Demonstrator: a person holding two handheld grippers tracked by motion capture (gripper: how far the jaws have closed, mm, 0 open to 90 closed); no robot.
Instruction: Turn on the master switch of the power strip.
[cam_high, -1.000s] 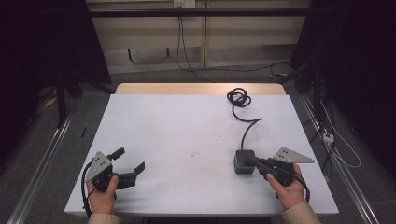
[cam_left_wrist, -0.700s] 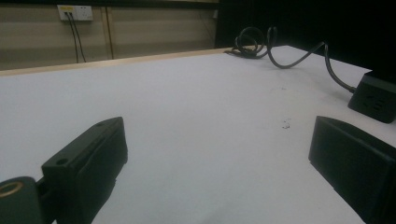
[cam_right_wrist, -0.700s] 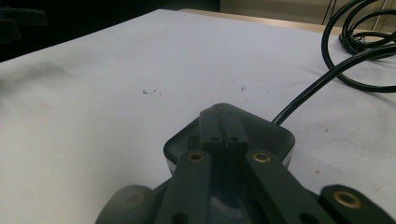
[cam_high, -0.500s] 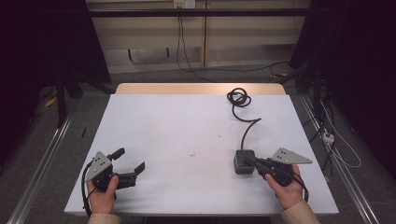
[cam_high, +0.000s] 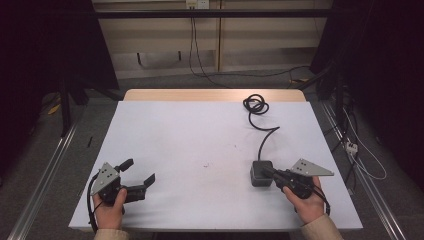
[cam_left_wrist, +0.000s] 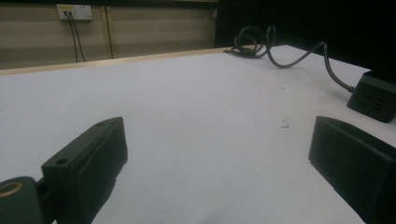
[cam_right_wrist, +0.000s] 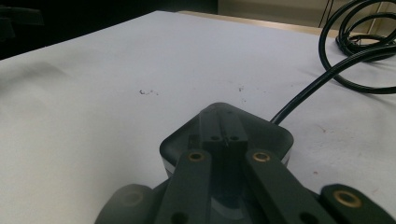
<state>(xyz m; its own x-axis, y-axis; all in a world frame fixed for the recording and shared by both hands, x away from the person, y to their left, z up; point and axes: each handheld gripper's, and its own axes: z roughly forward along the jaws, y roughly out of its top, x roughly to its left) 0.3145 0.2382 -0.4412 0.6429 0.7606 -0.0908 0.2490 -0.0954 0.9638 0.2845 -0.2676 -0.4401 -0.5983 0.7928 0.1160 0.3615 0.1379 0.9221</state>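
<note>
Nothing moved; power cube (cam_high: 261, 172) shows no readable label.

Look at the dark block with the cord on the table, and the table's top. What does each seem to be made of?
The block: probably moulded plastic, dark grey, matt with a slight sheen; its corners are rounded. Its cord: seemingly rubber or vinyl sheathing, black and smooth, since it bends in loose coils. The table top: a white, matt sheet or laminate, lightly scuffed, with a wood-coloured strip at the far edge.
</note>
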